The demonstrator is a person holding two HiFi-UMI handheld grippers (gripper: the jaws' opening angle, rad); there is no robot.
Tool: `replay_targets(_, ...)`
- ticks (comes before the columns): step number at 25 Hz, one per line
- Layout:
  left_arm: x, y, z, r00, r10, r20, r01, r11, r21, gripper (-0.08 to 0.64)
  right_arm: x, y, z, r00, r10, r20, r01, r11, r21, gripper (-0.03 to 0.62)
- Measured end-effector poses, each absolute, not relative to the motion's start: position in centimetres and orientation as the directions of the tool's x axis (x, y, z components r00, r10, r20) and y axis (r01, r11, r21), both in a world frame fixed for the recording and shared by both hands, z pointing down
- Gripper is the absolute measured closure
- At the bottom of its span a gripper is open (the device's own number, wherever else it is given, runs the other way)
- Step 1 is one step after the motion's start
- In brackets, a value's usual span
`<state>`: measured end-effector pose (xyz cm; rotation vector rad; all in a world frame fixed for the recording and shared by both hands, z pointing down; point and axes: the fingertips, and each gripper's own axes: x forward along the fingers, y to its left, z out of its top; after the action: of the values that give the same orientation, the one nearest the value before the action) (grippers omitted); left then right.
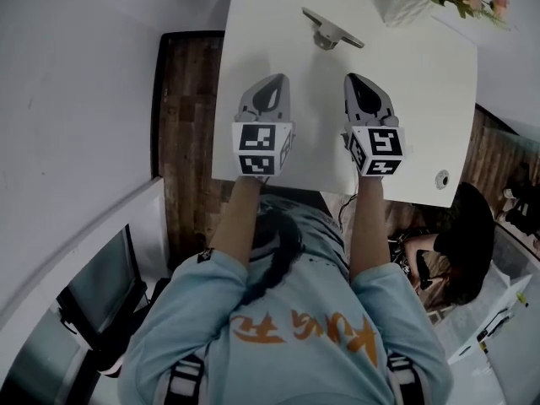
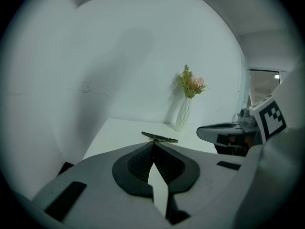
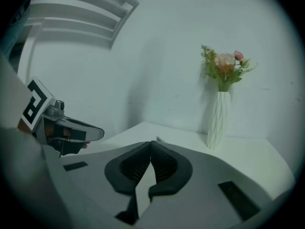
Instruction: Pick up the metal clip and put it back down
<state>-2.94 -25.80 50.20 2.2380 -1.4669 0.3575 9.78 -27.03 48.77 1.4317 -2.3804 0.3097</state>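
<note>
Toward the far edge of the smooth white table [image 1: 422, 99], the metal clip [image 1: 332, 30] lies flat, well apart from my left gripper [image 1: 270, 81] and right gripper [image 1: 361, 79], both with ribbed black jaws pressed together on nothing. I judge it light, stiff and slick: a thin bar with a raised middle, best pinched there.
</note>
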Motion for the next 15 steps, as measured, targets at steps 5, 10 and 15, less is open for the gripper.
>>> replay_targets(5,-2.3,-26.6,51.2,0.421,-0.783,0.457,-0.907,-0.351,0.233,0.535,8.2,-29.5,48.9,-0.462,-0.773,0.435,-0.836,0.543,0.078,0.563)
replay_targets(10,-2.7,-28.0,52.2,0.423,-0.778,0.464,-0.906,-0.356,0.23,0.535,7.5,-31.9,50.3,-0.463,-0.736,0.494,-0.788,0.597,0.152,0.539)
replay_targets(15,-3.1,-29.5,52.9,0.424,-0.77,0.477,-0.905,-0.356,0.231,0.535,7.2,-34.1,52.6,-0.465,-0.678,0.569,-0.737,0.653,0.176,0.466)
